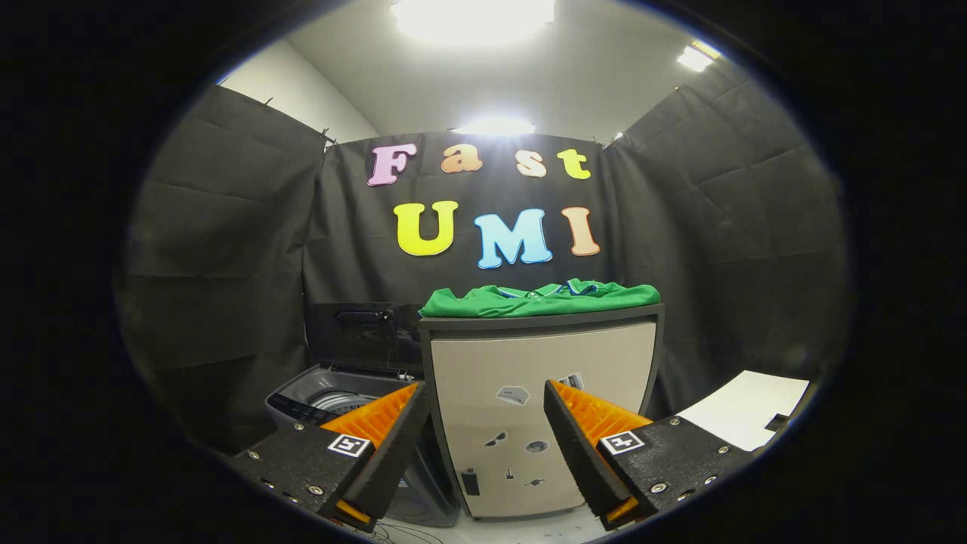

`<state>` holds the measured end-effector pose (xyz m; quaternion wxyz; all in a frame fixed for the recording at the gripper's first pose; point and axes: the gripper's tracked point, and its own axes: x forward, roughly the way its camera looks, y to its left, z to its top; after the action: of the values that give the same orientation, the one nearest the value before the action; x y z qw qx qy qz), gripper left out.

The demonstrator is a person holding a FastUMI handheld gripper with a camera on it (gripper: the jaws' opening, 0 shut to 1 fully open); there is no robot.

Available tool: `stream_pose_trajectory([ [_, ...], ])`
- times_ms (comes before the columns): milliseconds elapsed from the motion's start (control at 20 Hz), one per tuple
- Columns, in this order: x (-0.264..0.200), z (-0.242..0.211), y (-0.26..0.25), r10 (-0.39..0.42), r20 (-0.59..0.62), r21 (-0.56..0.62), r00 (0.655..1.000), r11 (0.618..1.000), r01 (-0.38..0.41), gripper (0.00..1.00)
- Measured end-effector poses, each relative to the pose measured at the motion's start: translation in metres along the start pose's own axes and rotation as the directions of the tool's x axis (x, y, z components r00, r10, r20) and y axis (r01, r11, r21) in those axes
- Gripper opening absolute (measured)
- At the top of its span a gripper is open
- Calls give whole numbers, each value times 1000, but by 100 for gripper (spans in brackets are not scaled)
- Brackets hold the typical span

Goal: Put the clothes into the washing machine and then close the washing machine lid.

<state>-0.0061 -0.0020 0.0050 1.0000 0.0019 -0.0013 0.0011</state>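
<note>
Standing wide apart at the bottom of the frame, the jaws of the gripper hold nothing; bare air lies between the two fingers. Just beyond them, in the lower middle of the frame, stands a pale cabinet with a dark rim and several small stickers on its front. On its top, at the centre of the frame, lies a folded green garment, well apart from the jaws. Left of the cabinet, in the lower left, sits the washing machine, its lid raised upright against the black cloth wall and its drum opening showing. A white sheet lies at the lower right.
</note>
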Motion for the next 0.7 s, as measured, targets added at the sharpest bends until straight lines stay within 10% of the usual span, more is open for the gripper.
stream_pose_trajectory([
  [700,-3,24,-1,0,29,-1,1000,1000,0,95],
])
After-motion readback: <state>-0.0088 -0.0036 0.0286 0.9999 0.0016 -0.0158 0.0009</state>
